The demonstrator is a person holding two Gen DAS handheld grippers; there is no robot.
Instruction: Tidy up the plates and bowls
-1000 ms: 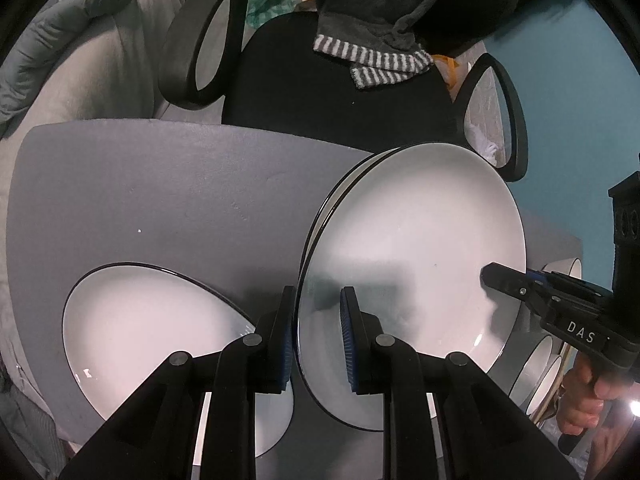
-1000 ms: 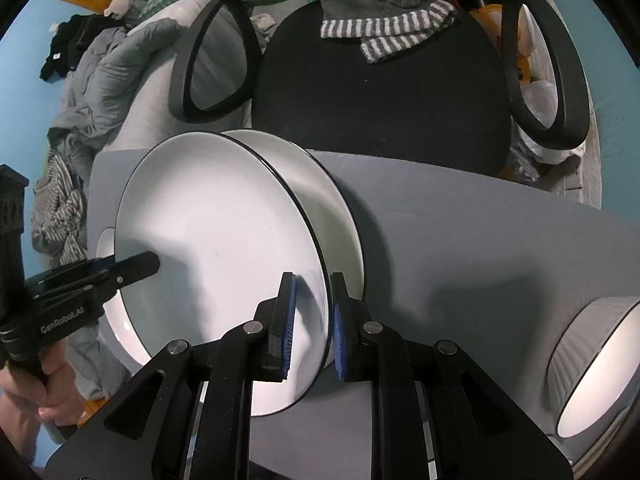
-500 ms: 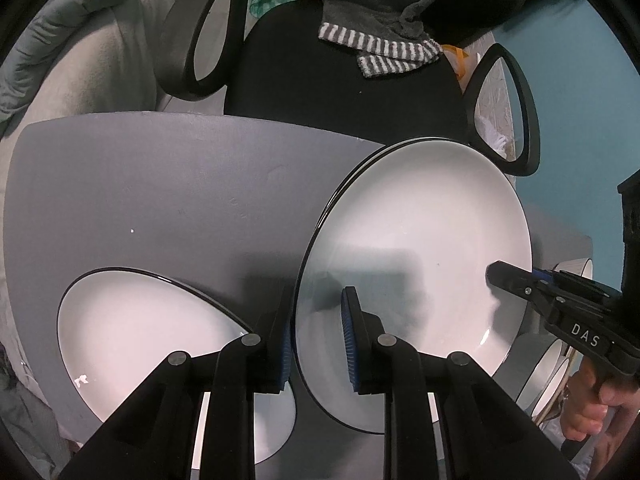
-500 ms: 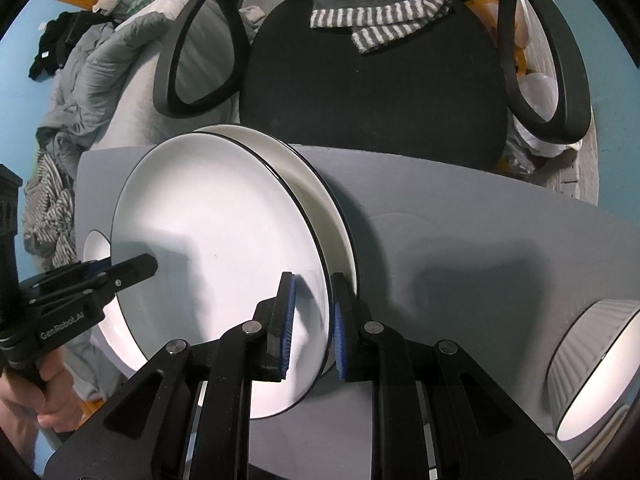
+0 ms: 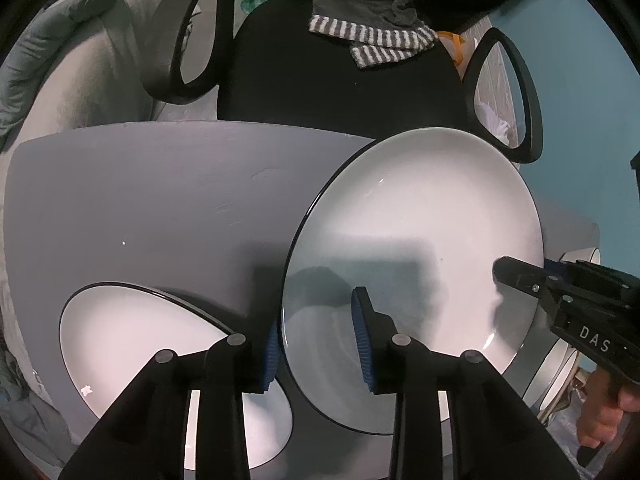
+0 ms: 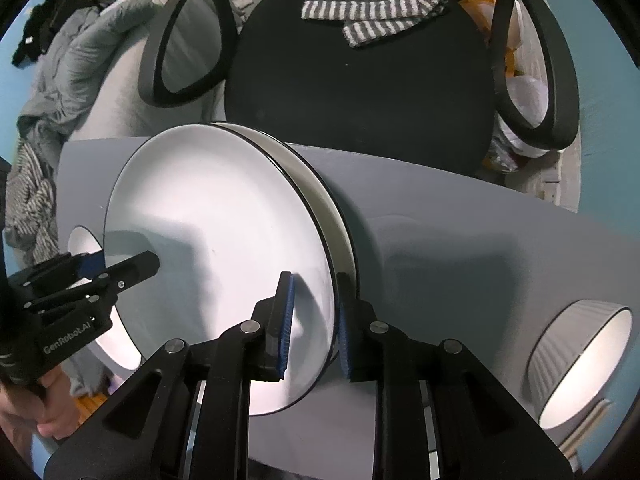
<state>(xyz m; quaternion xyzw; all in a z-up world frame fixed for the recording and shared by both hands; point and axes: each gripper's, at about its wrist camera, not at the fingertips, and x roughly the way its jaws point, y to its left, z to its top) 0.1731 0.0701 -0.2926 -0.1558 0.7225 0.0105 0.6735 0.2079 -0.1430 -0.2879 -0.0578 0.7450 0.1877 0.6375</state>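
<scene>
Plates lie across the grey worktop [image 5: 168,200]: a single plate [image 5: 132,344] flat at the left, then a stacked pair [image 6: 224,240] at the middle, both white, rigid, glazed, probably heavy and chippable. Left tongs [image 5: 316,344] straddle the pair's near-left rim, jaws narrow; whether they pinch it I cannot tell. Right tongs [image 6: 314,324] do likewise at its right rim, so the rim seems the sensible hold, with a ribbed bowl [image 6: 576,364] farthest right.

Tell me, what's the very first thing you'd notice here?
The big white plate in the middle, with the left gripper and the right gripper each straddling its rim on opposite sides, over the grey table. In the right wrist view a second plate sits right under it. Behind the table stands a black office chair with a striped cloth draped on it.
</scene>
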